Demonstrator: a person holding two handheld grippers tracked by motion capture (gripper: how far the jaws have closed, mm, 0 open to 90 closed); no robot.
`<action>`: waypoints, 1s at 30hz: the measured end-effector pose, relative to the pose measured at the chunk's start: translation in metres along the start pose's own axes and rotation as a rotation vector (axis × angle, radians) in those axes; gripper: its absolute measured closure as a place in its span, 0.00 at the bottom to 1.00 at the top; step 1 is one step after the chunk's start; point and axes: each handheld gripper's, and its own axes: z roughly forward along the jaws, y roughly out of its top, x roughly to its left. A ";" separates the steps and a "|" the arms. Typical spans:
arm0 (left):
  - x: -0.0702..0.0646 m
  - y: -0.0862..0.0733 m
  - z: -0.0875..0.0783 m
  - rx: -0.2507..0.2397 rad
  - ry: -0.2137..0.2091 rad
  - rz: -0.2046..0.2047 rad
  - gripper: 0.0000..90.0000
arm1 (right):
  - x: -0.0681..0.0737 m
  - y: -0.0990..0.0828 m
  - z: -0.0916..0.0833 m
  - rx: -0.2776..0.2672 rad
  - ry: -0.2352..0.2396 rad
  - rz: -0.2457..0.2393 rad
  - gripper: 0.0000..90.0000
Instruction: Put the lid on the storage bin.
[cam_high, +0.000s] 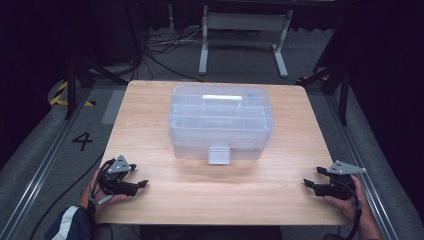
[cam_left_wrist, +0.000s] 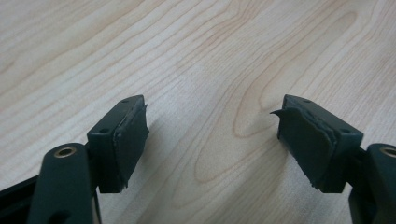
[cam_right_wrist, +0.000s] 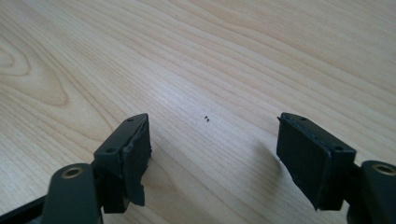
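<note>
Clear lidded box (cam_high: 221, 122) mid-table (cam_high: 150, 205)

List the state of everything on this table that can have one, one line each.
Clear plastic box: lid on, front latch down, handle lying flat, upright at the table's middle.
Left hand-held gripper: open, nothing between its jaws, low over the bare wood.
Right hand-held gripper: open, nothing between its jaws, low over the bare wood.
</note>
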 end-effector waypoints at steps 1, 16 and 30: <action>0.000 -0.001 0.000 -0.007 0.000 0.000 0.24 | -0.001 -0.002 0.000 -0.009 0.009 0.018 0.28; -0.001 -0.001 0.000 -0.004 0.009 -0.004 0.22 | -0.004 -0.002 0.002 -0.003 0.020 0.044 0.24; -0.001 -0.001 0.001 -0.001 -0.005 -0.003 0.19 | -0.004 -0.001 0.003 -0.003 0.007 0.056 0.24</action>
